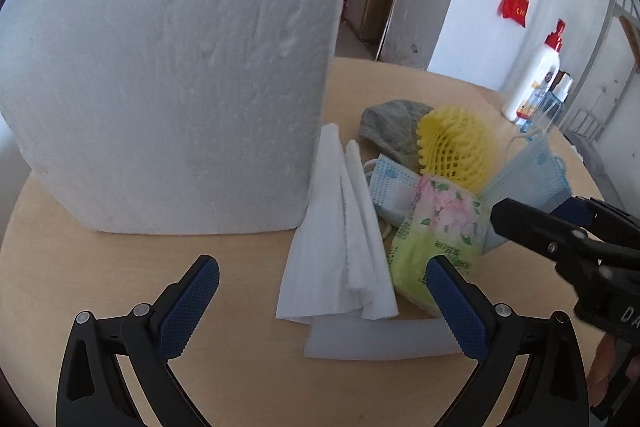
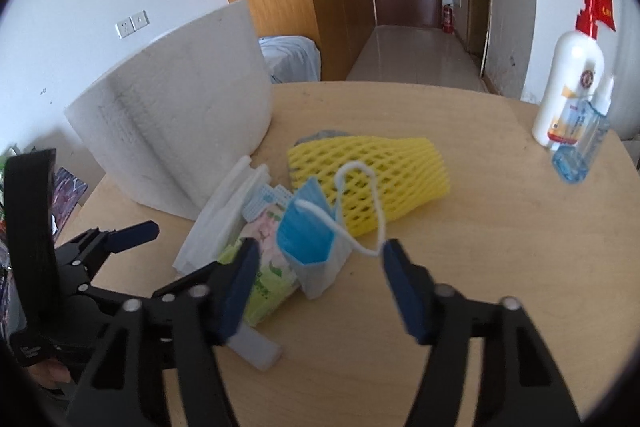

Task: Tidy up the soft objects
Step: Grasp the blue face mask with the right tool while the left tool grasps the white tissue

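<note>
Right now the right gripper (image 2: 320,279) has its jaws partly apart around a folded blue face mask (image 2: 306,239), whose white ear loop (image 2: 372,211) runs up to the right-hand pad; whether the pads press on the mask I cannot tell. The left gripper (image 1: 322,303) stands wide open with nothing held, its pads either side of a folded white cloth (image 1: 340,235) and a pale translucent strip (image 1: 376,341) lying on the wooden table (image 2: 500,227). Just beside the mask lies a green floral tissue pack (image 2: 266,279), and behind it a yellow foam net sleeve (image 2: 372,171) resting against a grey cloth (image 1: 394,127). A second mask (image 1: 390,187) lies between cloth and pack. A large white foam block (image 1: 172,75) stands upright at the left, and two bottles (image 2: 572,99) stand well apart at the far right edge
</note>
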`<state>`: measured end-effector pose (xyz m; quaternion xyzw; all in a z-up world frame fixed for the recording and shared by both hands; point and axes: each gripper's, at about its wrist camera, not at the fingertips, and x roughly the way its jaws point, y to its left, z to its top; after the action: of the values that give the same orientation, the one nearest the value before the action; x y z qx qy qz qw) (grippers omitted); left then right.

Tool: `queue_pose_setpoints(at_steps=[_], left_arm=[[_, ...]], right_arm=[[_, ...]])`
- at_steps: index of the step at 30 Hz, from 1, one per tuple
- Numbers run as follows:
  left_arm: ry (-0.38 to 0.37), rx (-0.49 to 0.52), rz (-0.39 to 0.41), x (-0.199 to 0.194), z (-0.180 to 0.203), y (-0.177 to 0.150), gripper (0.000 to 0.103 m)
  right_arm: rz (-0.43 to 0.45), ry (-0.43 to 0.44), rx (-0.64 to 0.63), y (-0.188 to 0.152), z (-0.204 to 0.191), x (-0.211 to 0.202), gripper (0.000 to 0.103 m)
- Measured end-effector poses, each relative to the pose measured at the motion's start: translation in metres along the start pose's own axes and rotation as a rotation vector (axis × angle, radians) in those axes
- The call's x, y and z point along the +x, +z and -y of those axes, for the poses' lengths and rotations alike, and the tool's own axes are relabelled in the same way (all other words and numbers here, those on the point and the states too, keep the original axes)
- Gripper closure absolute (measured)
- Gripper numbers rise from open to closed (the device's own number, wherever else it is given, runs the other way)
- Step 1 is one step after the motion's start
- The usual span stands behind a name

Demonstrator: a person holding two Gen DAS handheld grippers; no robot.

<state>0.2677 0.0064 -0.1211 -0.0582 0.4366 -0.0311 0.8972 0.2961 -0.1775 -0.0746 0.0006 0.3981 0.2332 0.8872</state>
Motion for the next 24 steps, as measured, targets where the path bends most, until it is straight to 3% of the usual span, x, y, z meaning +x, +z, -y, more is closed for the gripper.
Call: queue_pose_setpoints(at_steps=[1,4,6,13,18,20,22,24], left_arm=[[-0.002,-0.003,-0.004,0.002,-0.001,0.0,0.004],[0.007,-0.008,-0.013,0.006,-0.003,0.0,0.006],[0.014,-0.01,-0.014,0.008,-0.004,0.0,0.016],[-0.01,-0.003,-0.007,0.003,-0.007,-0.002,0.032],[-0.033,-0.009,-0.007,0.004,-0.008,-0.001,0.057],[-0.049,0.008,-0.012,0.003,-0.005,-0.002,0.068],[-0.045,0.016,-0.006,0.002,-0.003,-0.003,0.073],[-0.052,0.018,-0.01,0.002,-0.002,-0.003,0.086]], right_arm=[[-0.003,0.007,0.007,0.0,0.001,0.0,0.05],[-0.018,0.033,0.028,-0.001,0.007,0.004,0.052],[-0.02,0.045,0.039,-0.001,0.009,0.005,0.054],[-0.026,0.061,0.053,-0.001,0.011,0.007,0.062],[-0.031,0.059,0.061,-0.001,0.012,0.009,0.072],[-0.037,0.063,0.061,-0.001,0.011,0.01,0.081],[-0.039,0.057,0.061,-0.001,0.01,0.01,0.085],[-0.047,0.055,0.065,-0.001,0.012,0.011,0.089]])
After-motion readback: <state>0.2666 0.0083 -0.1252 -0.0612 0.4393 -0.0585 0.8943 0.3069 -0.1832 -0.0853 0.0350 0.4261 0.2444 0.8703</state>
